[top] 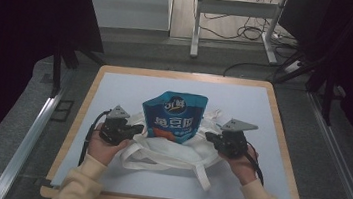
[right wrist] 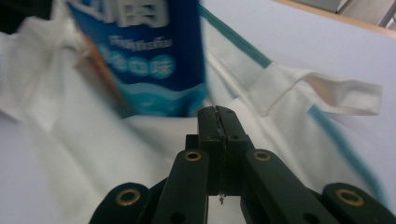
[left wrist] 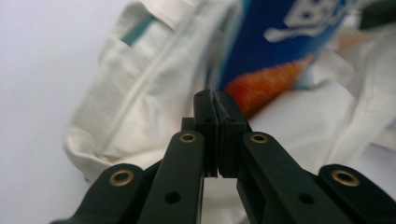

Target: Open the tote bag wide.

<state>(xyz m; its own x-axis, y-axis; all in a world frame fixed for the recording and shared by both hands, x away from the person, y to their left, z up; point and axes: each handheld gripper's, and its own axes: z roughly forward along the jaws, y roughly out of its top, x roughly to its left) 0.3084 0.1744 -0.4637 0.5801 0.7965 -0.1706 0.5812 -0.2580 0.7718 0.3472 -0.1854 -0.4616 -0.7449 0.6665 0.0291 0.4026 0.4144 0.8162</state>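
Snack pouch (top: 174, 117) standing in my cloth bag (top: 168, 151)
Both hand-held grippers (top: 137, 129) (top: 209, 136) are together on the bag rim; the pouch may tip if cloth slips.

From above I see a white cloth tote bag (top: 168, 151) lying flat on the pale blue table mat (top: 115, 92). A blue plastic snack pouch (top: 174, 117) stands in the bag's mouth. My left gripper (top: 133, 131) sits at the bag's left edge, my right gripper (top: 210, 137) at its right edge, with the pouch between them.
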